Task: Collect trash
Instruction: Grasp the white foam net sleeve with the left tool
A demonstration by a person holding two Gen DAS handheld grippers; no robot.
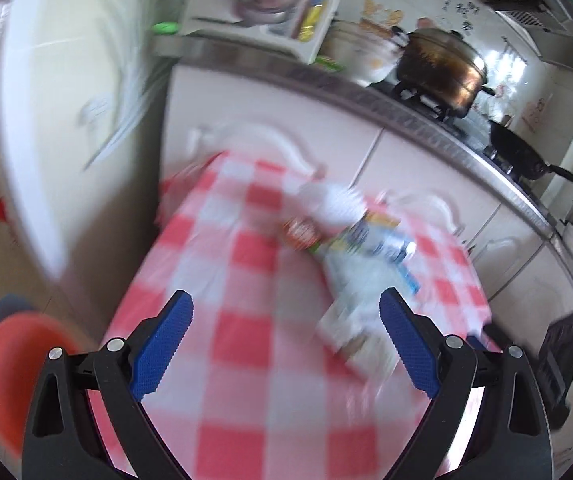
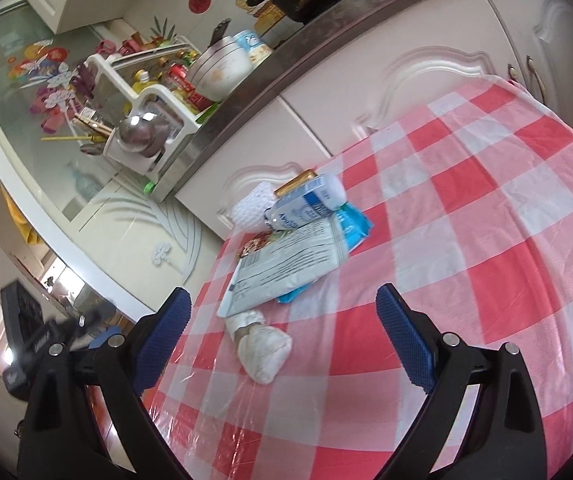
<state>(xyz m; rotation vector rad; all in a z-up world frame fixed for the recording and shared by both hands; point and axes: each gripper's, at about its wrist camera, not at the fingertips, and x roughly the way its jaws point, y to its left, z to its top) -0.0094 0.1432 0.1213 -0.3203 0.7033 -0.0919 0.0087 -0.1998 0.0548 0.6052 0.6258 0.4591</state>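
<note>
Presently: right hand-held gripper [image 2: 282, 304] released, empty, above tabletop [image 2: 486, 240] | left hand-held gripper [image 1: 286, 308] released, empty, view blurred | crumpled white wad [image 2: 264, 350] nearest, between right fingers | grey printed pouch [image 2: 286, 268] just beyond, overlapping blue packet [image 2: 352, 226] | white bottle [image 2: 306, 202] and white foam net [image 2: 252, 208] at far edge.

In the left wrist view we found the wrappers [image 1: 366, 264] smeared by motion blur, their print unreadable. The red bowl [image 1: 18, 376] was cut off by the picture's edge. In the right wrist view the grey pouch [image 2: 286, 270] hid most of the blue packet [image 2: 352, 226].
</note>
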